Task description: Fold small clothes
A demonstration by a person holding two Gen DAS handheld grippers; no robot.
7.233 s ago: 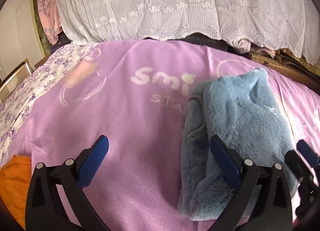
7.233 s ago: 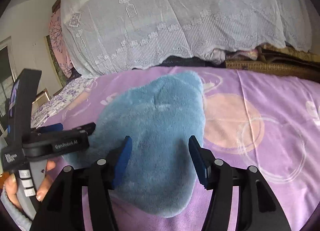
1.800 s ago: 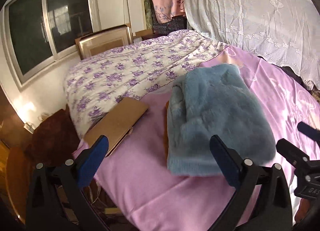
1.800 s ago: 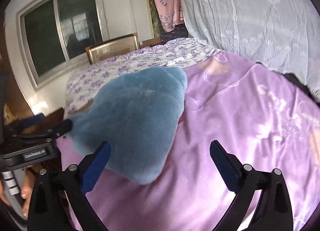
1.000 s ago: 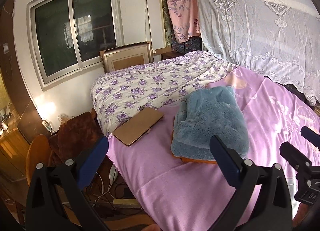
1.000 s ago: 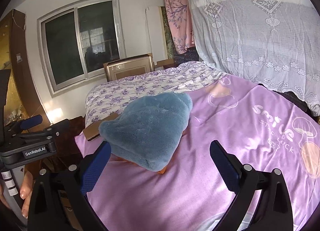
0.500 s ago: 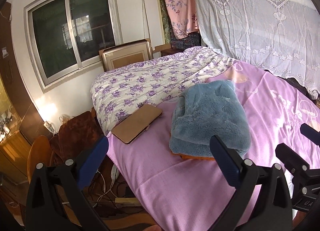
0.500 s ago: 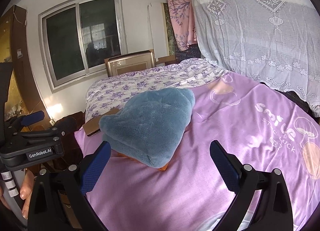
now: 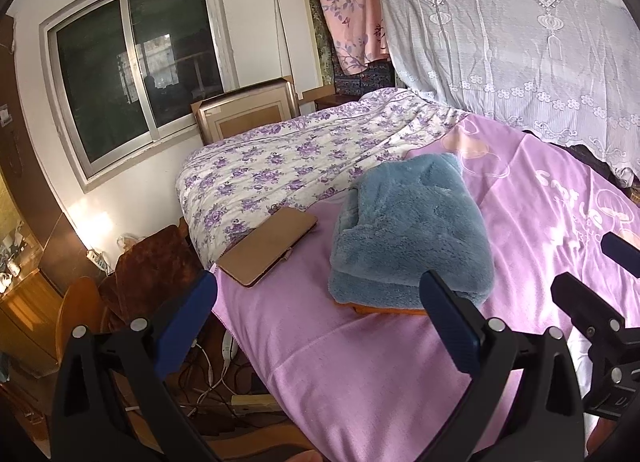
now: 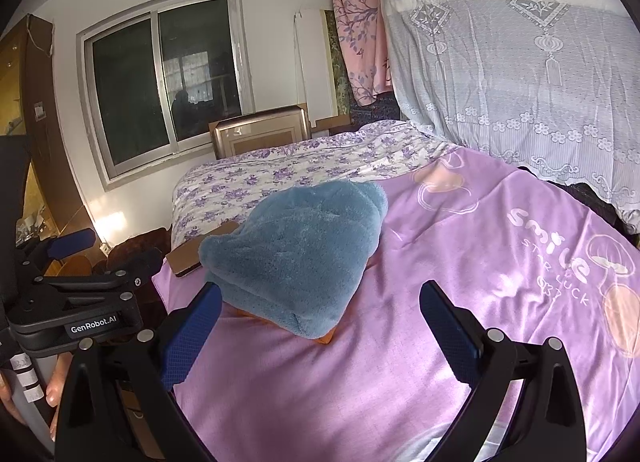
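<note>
Just two folded garments [image 9: 412, 238], stacked

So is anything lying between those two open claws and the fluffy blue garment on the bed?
Nothing visible. Only bare purple blanket lies between the right gripper and the folded blue garment. The left gripper also faces it unobstructed; the brown case sits off to the side.

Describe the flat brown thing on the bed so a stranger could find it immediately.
Start at the bed's purple sheet and go to its corner nearest the window. The flat brown case lies beside the folded blue fleece: thin, stiff and tan, unlike the fluffy clothes.
</note>
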